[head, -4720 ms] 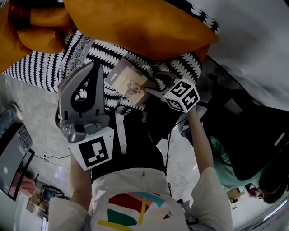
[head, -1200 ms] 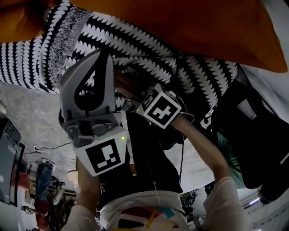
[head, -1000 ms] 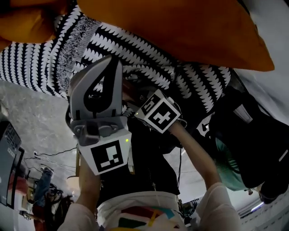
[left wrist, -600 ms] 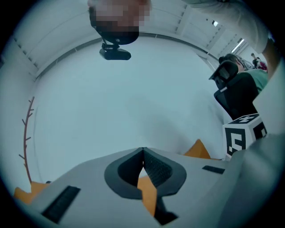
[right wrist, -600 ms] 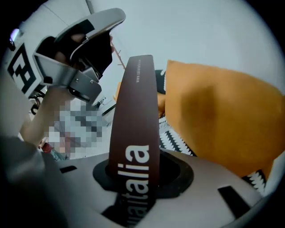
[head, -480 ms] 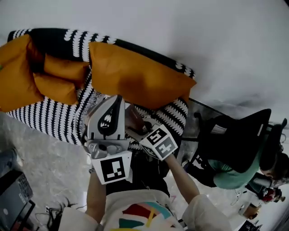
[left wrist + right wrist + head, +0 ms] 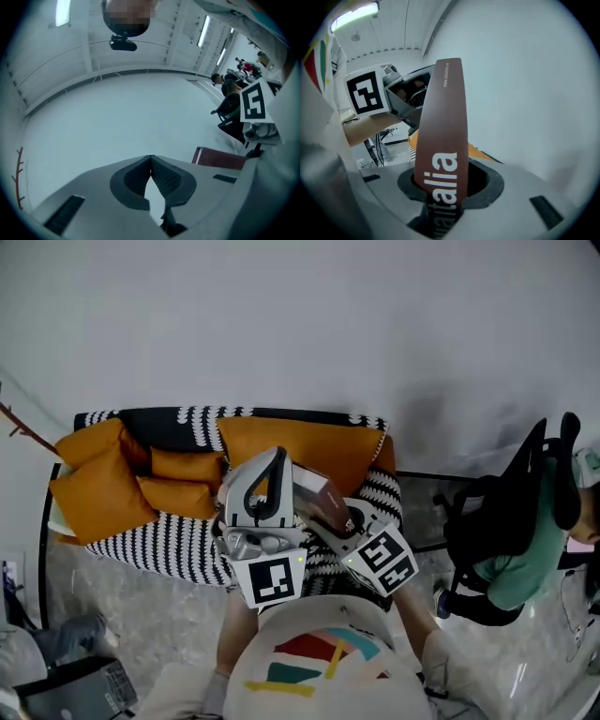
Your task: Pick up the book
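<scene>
Book (image 7: 317, 495) up in the right gripper (image 7: 345, 521), off the sofa (image 7: 159, 542); left gripper (image 7: 276, 456) closed on nothing.
Item by item: plain white wall (image 7: 300, 315) behind; sofa in a black-and-white patterned cover, set against that wall; one long orange cushion (image 7: 328, 442) along its back, several smaller orange cushions (image 7: 98, 493) piled at its left end; black office chair (image 7: 506, 512) off to the right, a person in a green top (image 7: 516, 568) seated in it; left gripper, jaws together at the tips, nothing between them, raised just beside the book; right gripper, jaws clamped across the book's lower end; book, dark red-brown with white lettering down the spine, standing up out of those jaws, in the air in front of the sofa, touching only that gripper.
</scene>
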A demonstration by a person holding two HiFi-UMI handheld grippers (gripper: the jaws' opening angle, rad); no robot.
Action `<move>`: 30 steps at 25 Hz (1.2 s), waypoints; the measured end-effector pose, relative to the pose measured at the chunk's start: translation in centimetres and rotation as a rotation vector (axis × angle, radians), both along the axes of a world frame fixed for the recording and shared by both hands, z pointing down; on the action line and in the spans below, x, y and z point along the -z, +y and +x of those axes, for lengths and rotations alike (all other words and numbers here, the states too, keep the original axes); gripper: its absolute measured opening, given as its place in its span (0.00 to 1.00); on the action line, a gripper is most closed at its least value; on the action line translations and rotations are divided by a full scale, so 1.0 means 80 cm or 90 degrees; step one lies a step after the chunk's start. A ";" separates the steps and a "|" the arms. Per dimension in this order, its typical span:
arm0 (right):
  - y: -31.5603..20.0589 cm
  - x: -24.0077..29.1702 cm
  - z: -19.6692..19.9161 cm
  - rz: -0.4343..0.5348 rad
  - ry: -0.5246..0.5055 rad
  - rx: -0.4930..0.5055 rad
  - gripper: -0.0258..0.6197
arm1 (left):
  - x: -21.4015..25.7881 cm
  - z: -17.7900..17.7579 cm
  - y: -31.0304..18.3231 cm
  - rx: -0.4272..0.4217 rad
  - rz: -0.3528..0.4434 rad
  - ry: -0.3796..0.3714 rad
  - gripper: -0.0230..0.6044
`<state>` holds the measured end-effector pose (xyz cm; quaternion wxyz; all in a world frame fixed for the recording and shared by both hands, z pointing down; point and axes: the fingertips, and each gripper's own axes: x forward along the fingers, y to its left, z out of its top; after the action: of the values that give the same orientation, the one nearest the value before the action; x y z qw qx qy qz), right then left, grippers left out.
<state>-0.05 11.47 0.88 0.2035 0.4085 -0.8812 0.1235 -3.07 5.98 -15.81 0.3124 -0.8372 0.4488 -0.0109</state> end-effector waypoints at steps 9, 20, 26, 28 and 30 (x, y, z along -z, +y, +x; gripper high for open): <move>0.001 0.036 0.038 0.064 -0.121 -0.090 0.28 | 0.060 0.032 0.012 -0.025 0.094 -0.051 0.05; -0.023 0.091 0.085 0.173 -0.062 -0.135 0.28 | 0.067 0.086 0.001 -0.064 0.129 -0.075 0.05; -0.019 0.104 0.099 0.199 -0.048 -0.139 0.28 | 0.064 0.086 -0.003 -0.055 0.123 -0.057 0.05; -0.019 0.105 0.101 0.200 -0.055 -0.144 0.28 | 0.062 0.084 -0.005 -0.052 0.121 -0.053 0.05; -0.021 0.106 0.102 0.200 -0.068 -0.146 0.28 | 0.059 0.083 -0.009 -0.051 0.119 -0.053 0.05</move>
<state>8.12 9.80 -7.59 0.0751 0.5255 -0.8470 0.0282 3.61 5.29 -20.52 0.4073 -0.8205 0.4010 0.0088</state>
